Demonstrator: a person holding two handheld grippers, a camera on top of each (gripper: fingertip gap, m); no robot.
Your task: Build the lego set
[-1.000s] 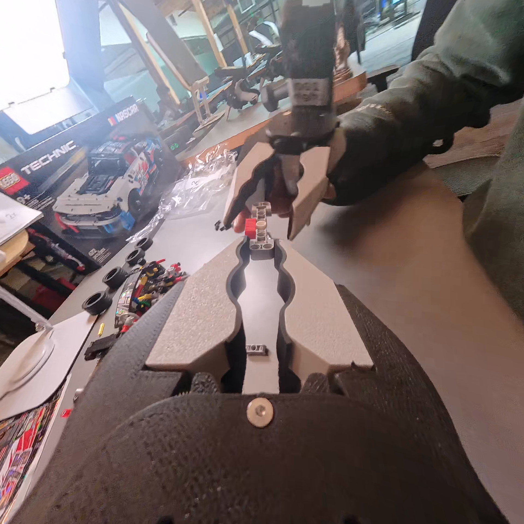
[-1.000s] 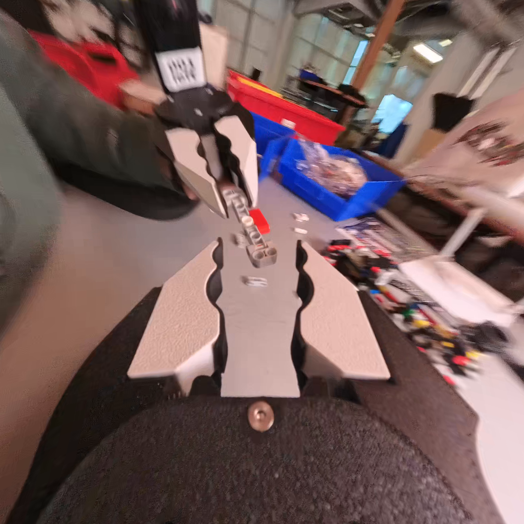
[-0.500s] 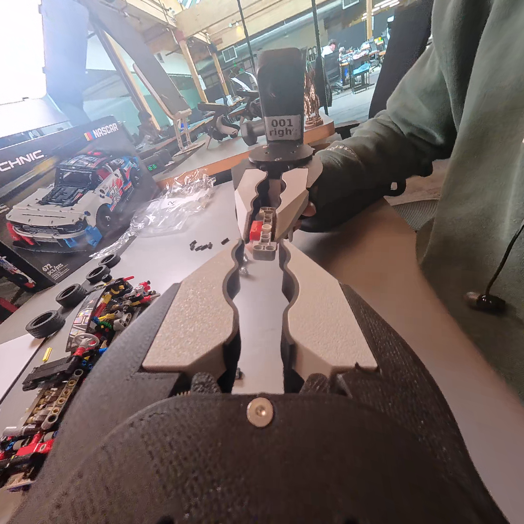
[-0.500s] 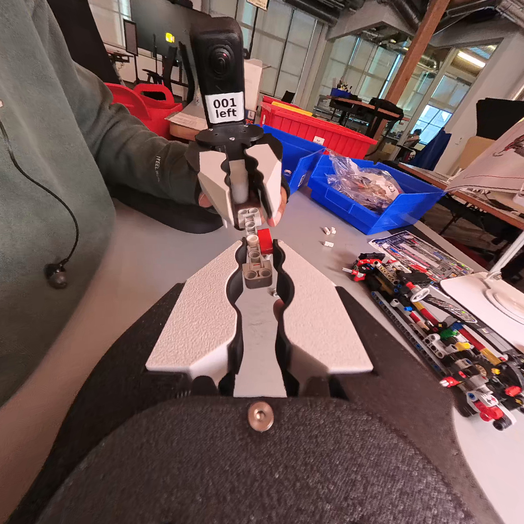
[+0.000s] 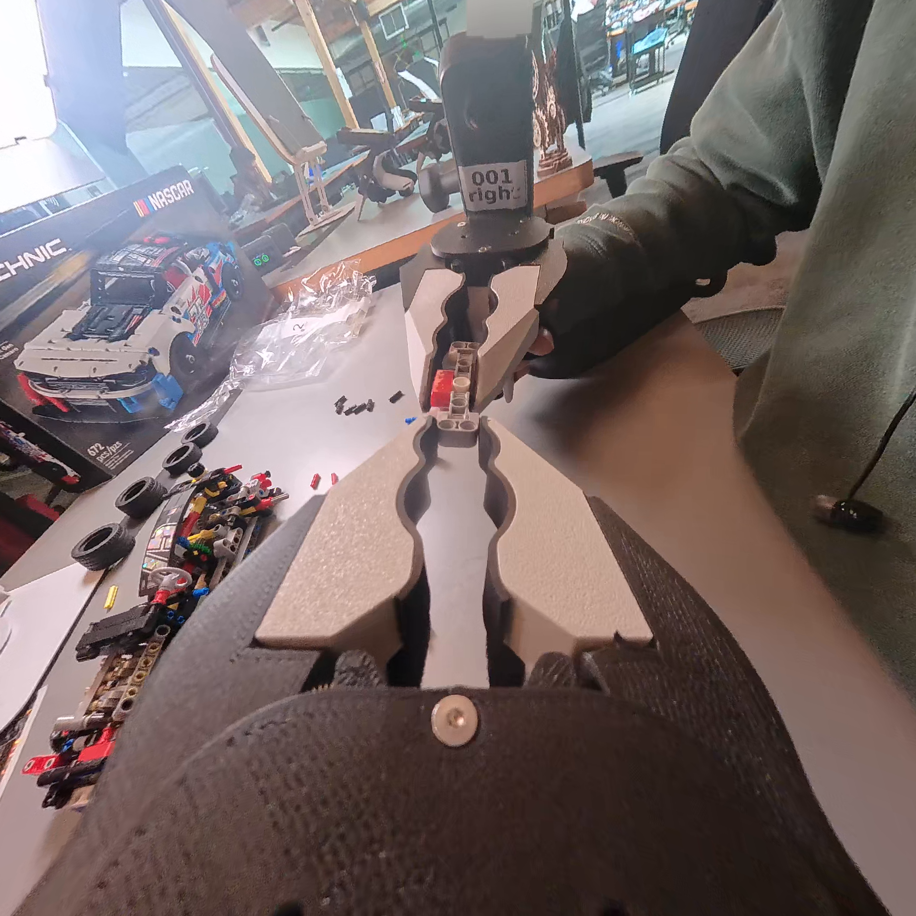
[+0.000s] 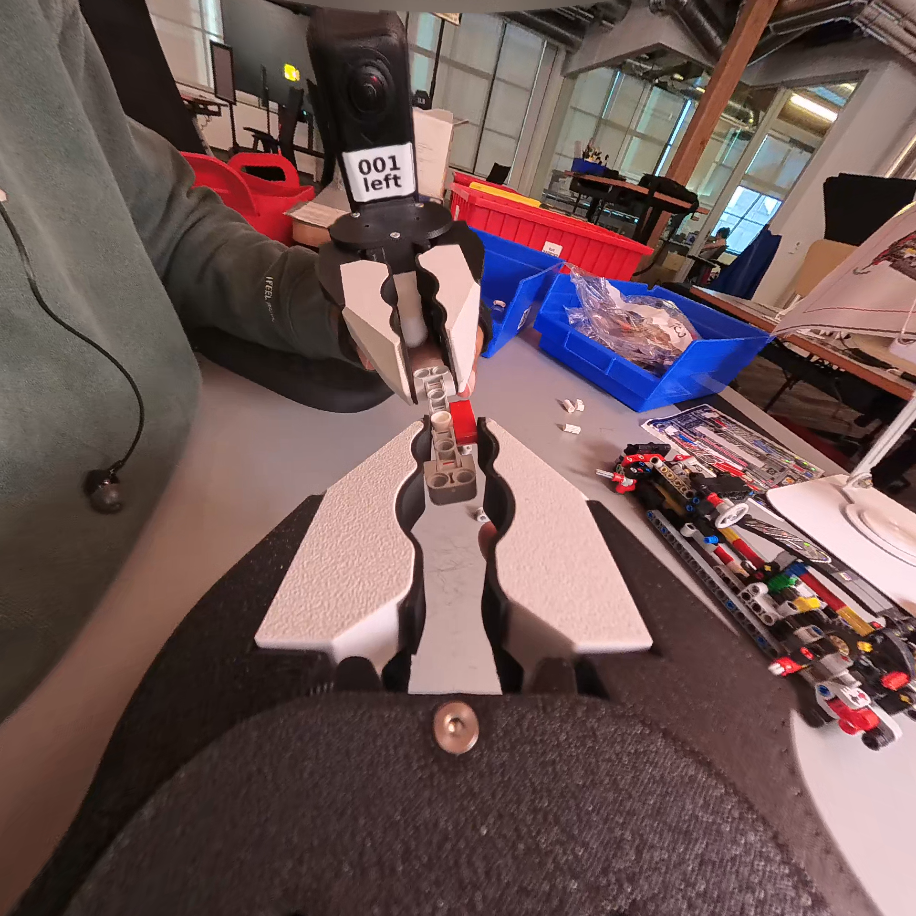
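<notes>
A small grey Lego beam assembly with a red piece on its side hangs above the grey table, between my two grippers. My left gripper is shut on its near grey connector end. My right gripper faces it and is closed around the far part with the red piece. In the right wrist view, the assembly runs between my right gripper's fingers. Its dark grey connector lies inside the jaws. The left gripper pinches the far end.
The partly built car chassis lies left of the grippers and also shows in the right wrist view. Tyres, the set's box, a plastic bag and black pins lie farther off. Blue bins, a printed sheet and a white lamp base lie to the right. Less than 4 cm separates the two grippers' tips.
A second ago my right gripper was open in front of the assembly held by the left. It has since moved over the assembly and closed on it. Both now grip it.
</notes>
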